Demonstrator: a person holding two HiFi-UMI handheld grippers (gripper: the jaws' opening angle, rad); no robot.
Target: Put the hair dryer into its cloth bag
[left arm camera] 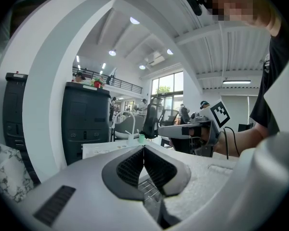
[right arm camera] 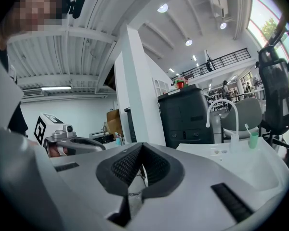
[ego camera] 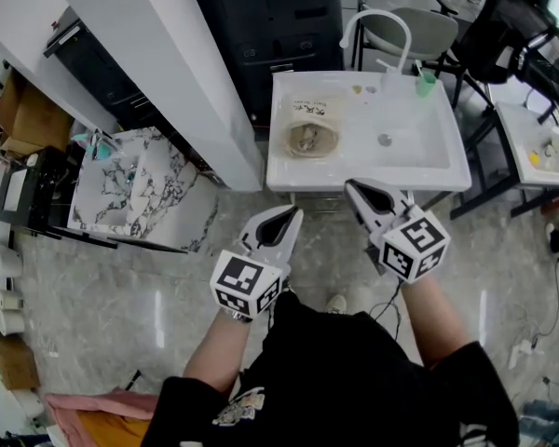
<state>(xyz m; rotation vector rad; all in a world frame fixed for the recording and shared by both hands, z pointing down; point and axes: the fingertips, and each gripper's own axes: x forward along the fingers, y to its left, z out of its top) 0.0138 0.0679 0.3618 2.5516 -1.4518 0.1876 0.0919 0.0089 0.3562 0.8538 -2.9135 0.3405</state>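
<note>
A beige cloth bag [ego camera: 312,139] lies on the white sink counter [ego camera: 289,170], left of the basin, its mouth open upward. Something greyish sits inside; I cannot tell whether it is the hair dryer. My left gripper [ego camera: 290,213] hovers in front of the counter's near edge, jaws shut and empty, as the left gripper view [left arm camera: 144,148] confirms. My right gripper [ego camera: 351,185] is beside it at the counter's front edge, also shut with nothing held [right arm camera: 141,146]. Both point roughly level toward the counter. Each gripper view shows the other gripper, the right gripper [left arm camera: 192,129] and the left gripper [right arm camera: 72,141].
The basin [ego camera: 419,138] has a white arched faucet [ego camera: 377,26] and a green cup [ego camera: 426,82] behind it. A white pillar [ego camera: 168,54] and a marble-patterned cabinet [ego camera: 140,184] stand left. A black cabinet [ego camera: 270,17] and office chairs [ego camera: 503,26] are behind; another small table [ego camera: 540,147] is right.
</note>
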